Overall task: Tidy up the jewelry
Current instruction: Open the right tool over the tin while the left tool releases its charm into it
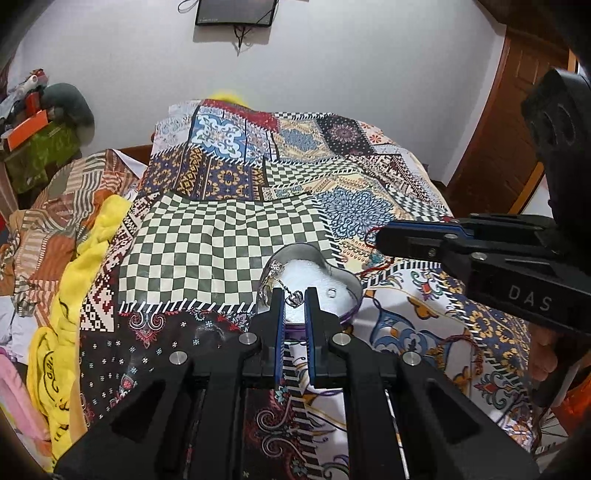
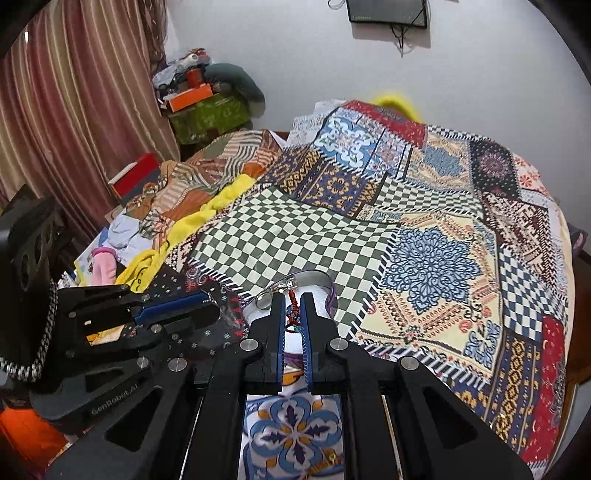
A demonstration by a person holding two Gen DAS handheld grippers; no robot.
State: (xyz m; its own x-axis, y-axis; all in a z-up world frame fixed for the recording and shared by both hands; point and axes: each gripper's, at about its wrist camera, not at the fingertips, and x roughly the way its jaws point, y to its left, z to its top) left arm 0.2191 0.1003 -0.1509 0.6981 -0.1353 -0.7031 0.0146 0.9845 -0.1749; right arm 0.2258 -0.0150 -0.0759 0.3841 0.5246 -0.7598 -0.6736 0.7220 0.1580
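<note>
Your left gripper (image 1: 295, 299) pinches the silver crown pendant (image 1: 296, 297) over the heart-shaped tin (image 1: 347, 280); your right gripper (image 2: 292, 310) clasps the red cord bracelet (image 2: 293, 301); lower each onto the white lining before letting go

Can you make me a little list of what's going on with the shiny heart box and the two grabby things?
place: patchwork bedspread on a bed
box: heart-shaped tin, open, white padding inside
in box: small silver ring
left tool: at the tin, a silver chain with a crown charm between its fingers
right tool: closed on a red cord bracelet, over the tin
on the wall: dark screen
</note>
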